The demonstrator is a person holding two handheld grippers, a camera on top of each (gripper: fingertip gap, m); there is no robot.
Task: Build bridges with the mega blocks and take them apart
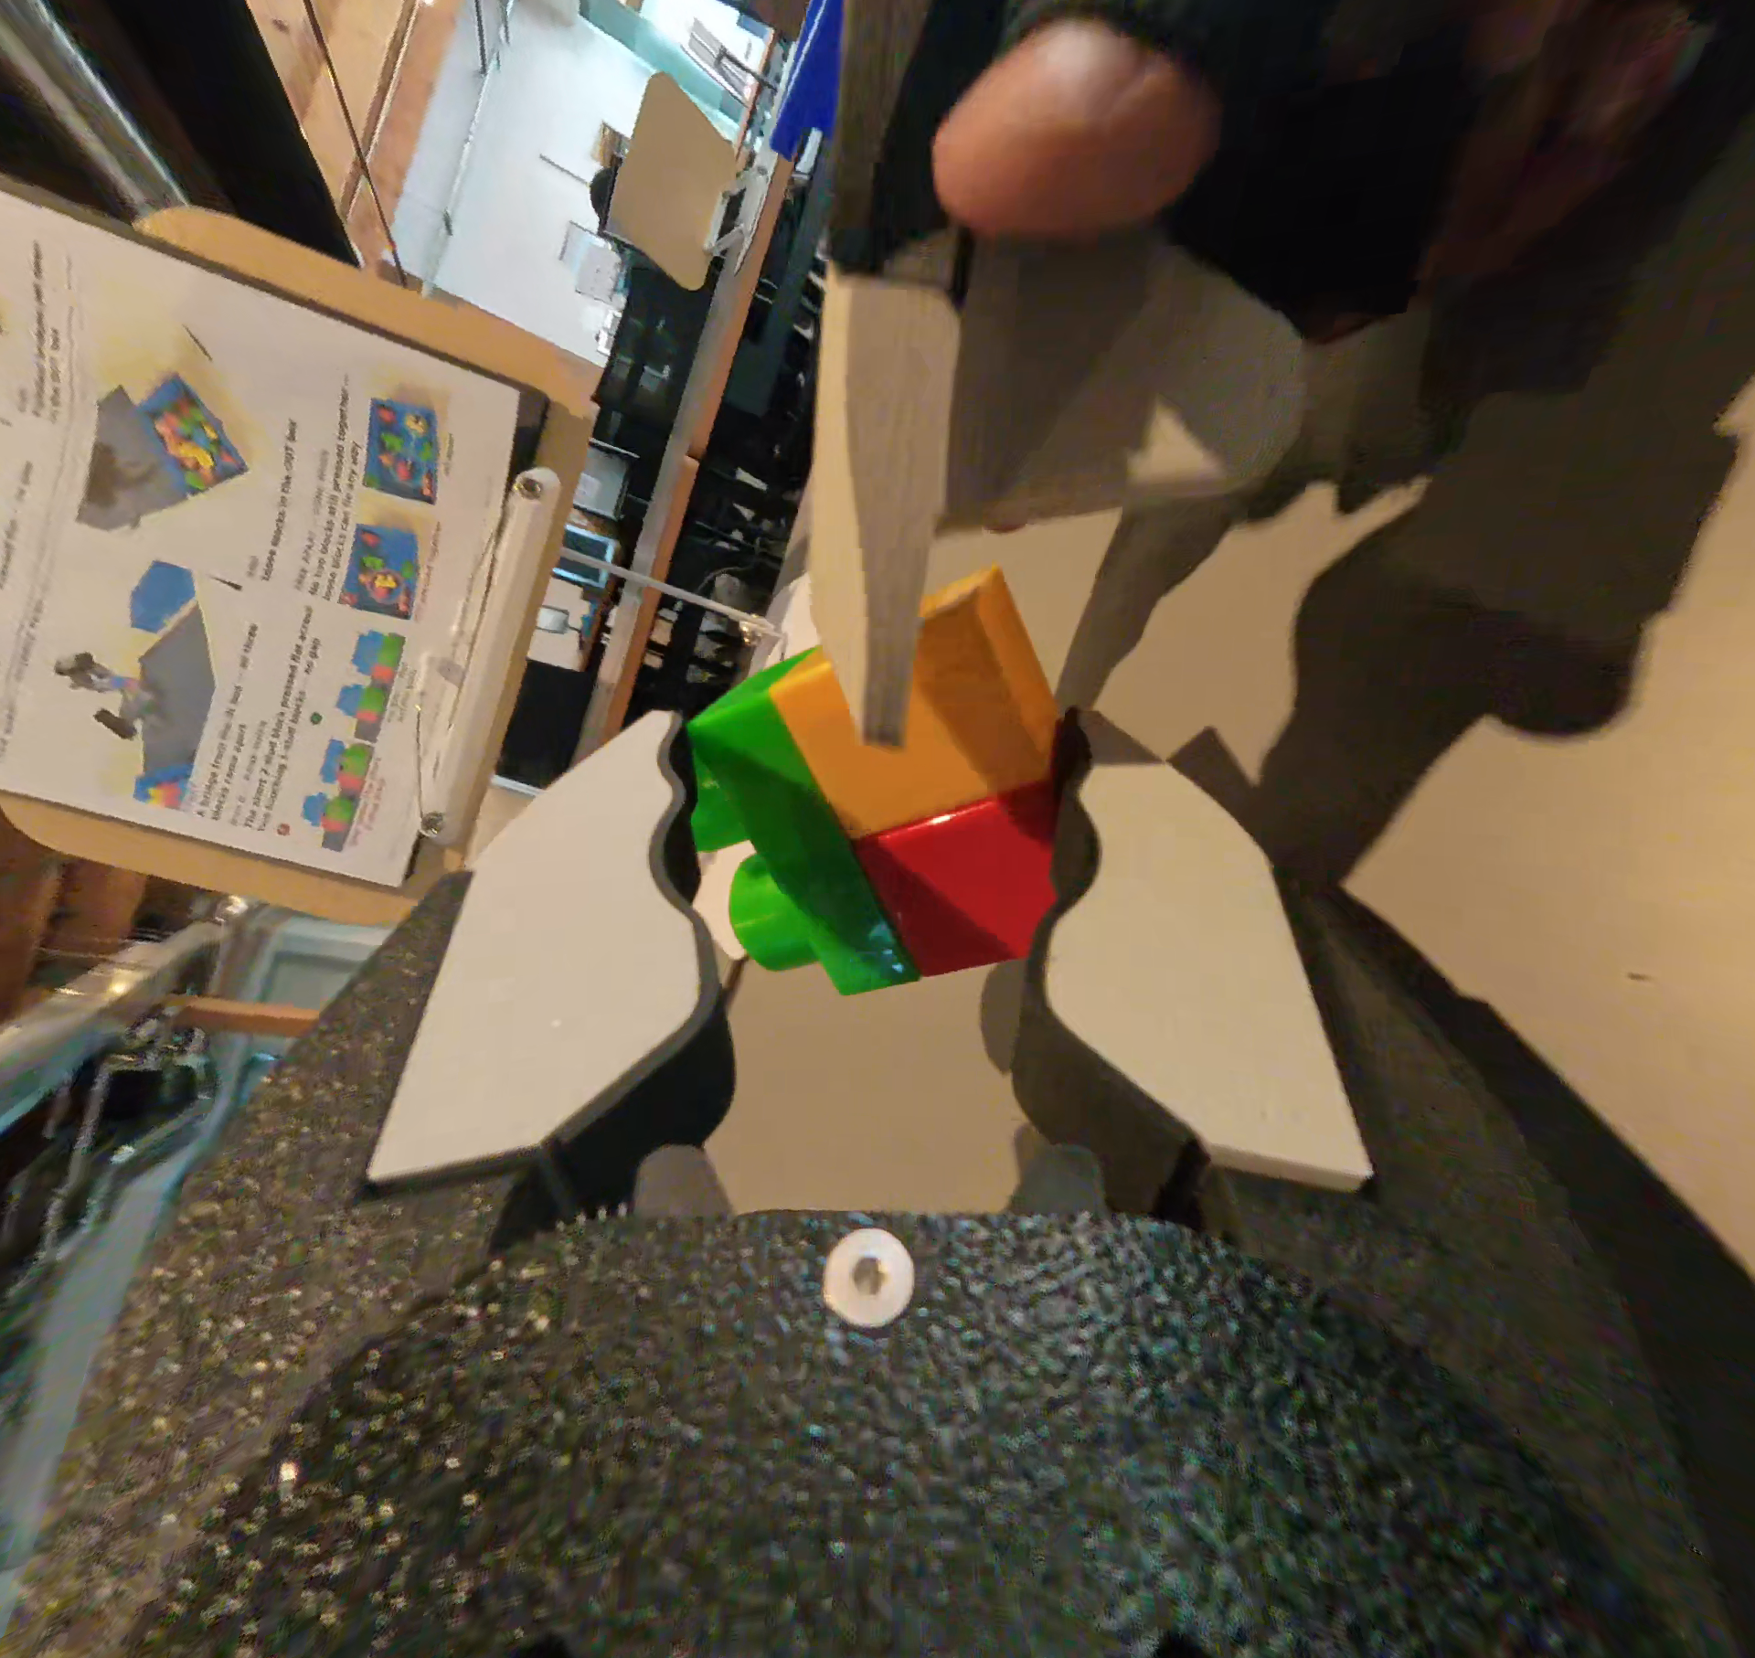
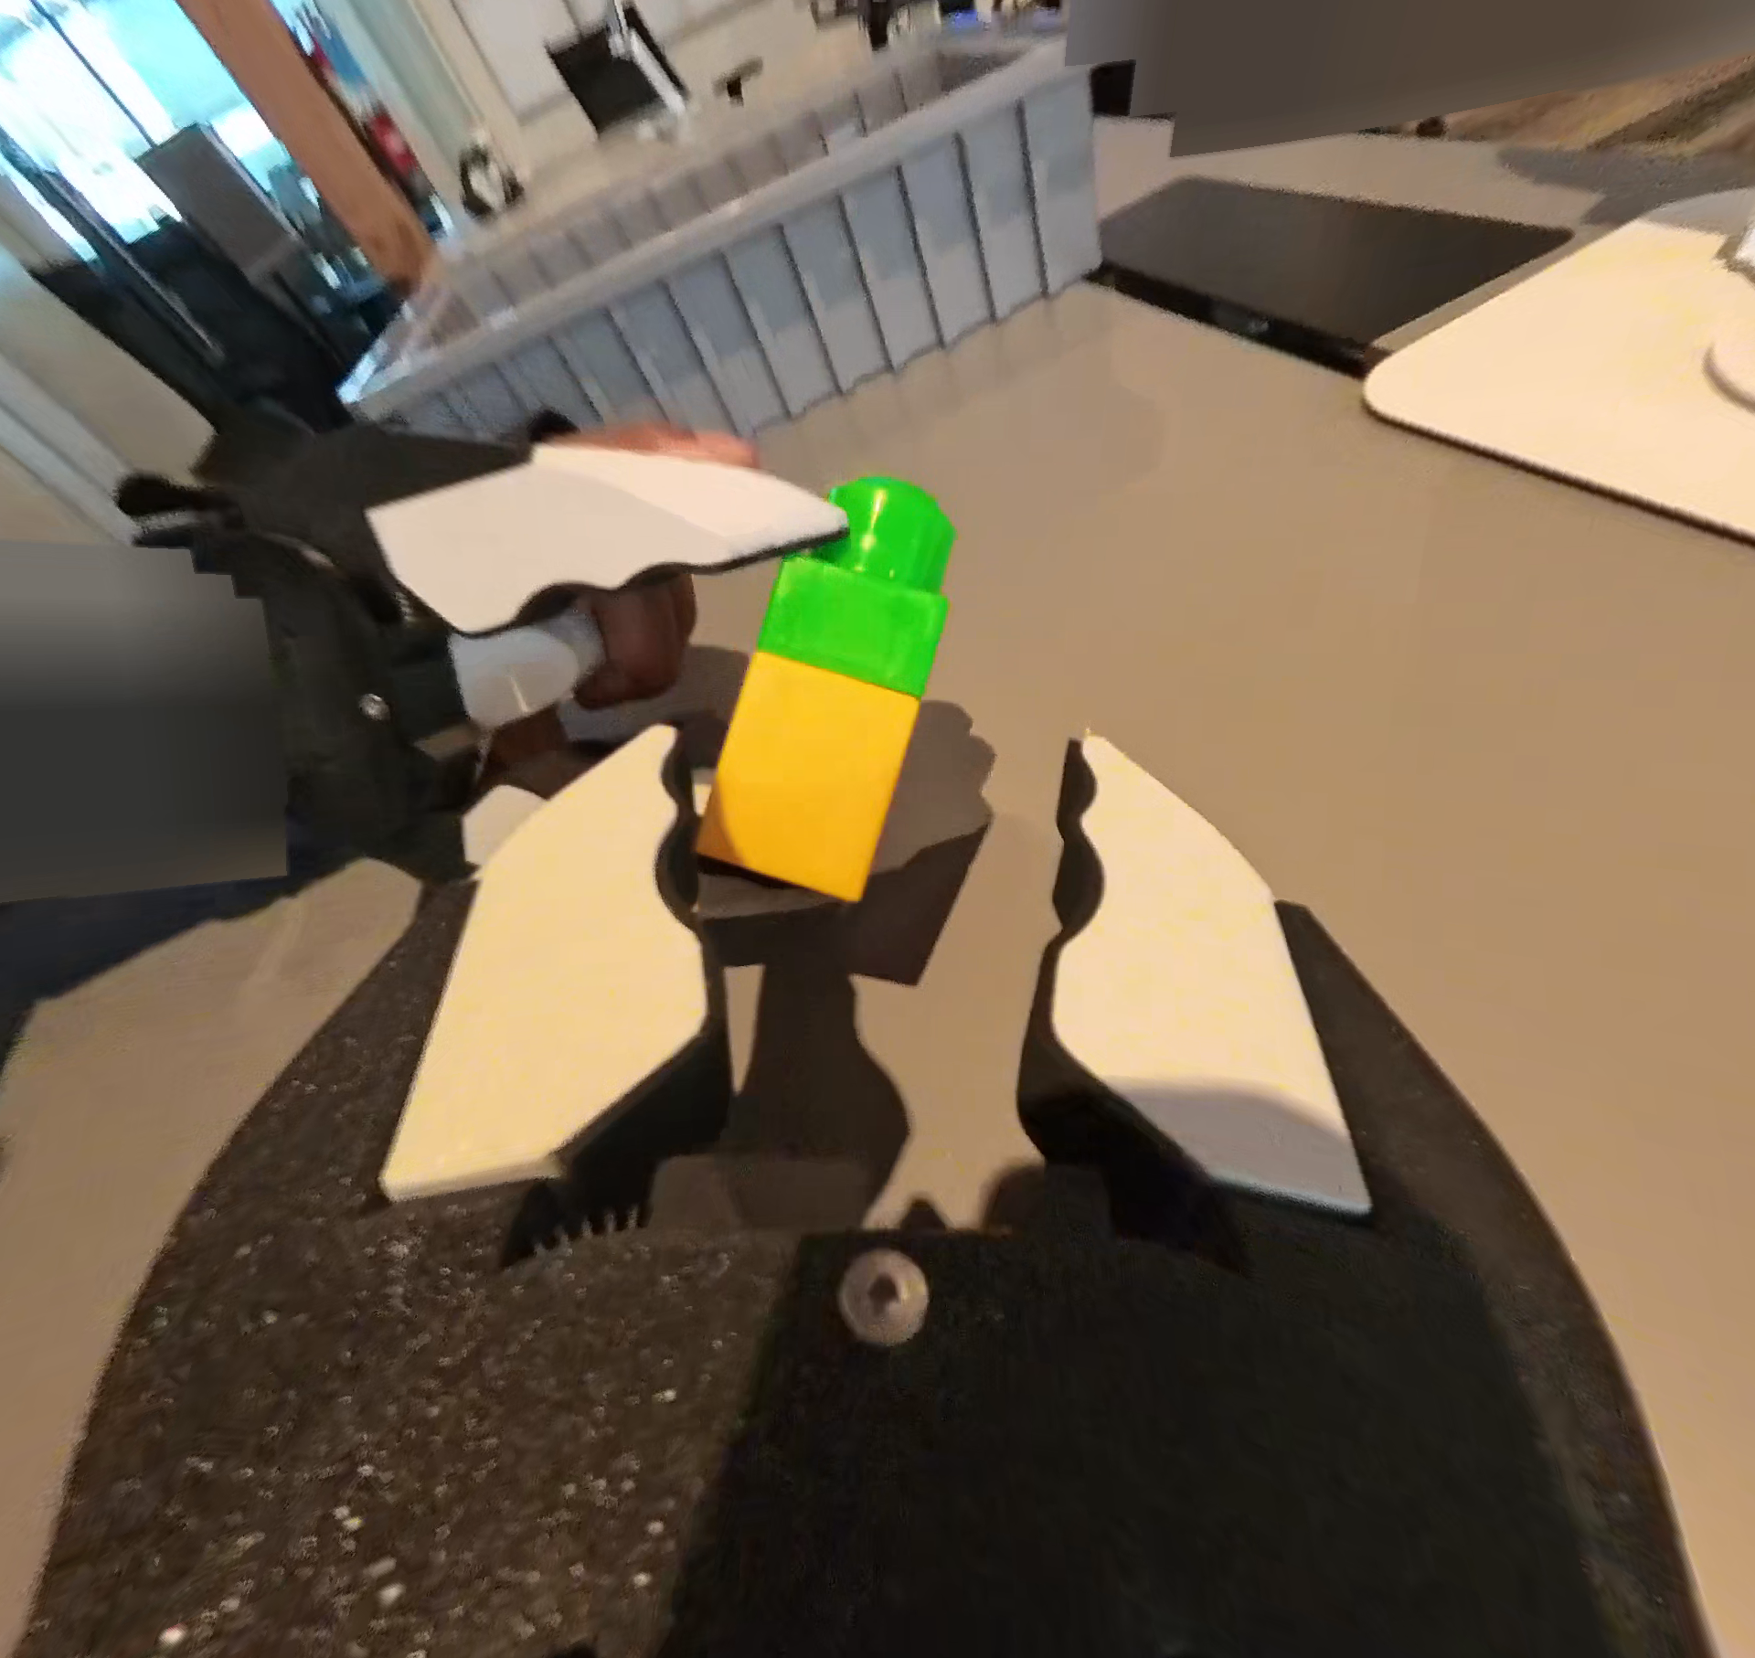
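A small bridge of mega blocks is held above the table: a long green block (image 1: 788, 834) with an orange-yellow block (image 1: 950, 758) and a red block (image 1: 959, 891) stuck on its underside. My left gripper (image 1: 874, 729) is shut on it, one finger on the green studs and the other on the red block. In the right wrist view only the green block (image 2: 855, 606) and the yellow block (image 2: 807, 777) show; the red one is hidden. My right gripper (image 2: 878, 748) is open around the yellow block, its left finger close to it. One of its fingers (image 1: 874, 520) lies across the orange block.
The grey table (image 2: 1235, 663) lies below. A ribbed grey bin (image 2: 760, 283) stands at the back, with a dark mat (image 2: 1330, 245) and a white board (image 2: 1567, 378) at the right. An instruction sheet on a wooden board (image 1: 237, 568) stands to the left. My two grippers' fingertips are within a few centimetres of each other.
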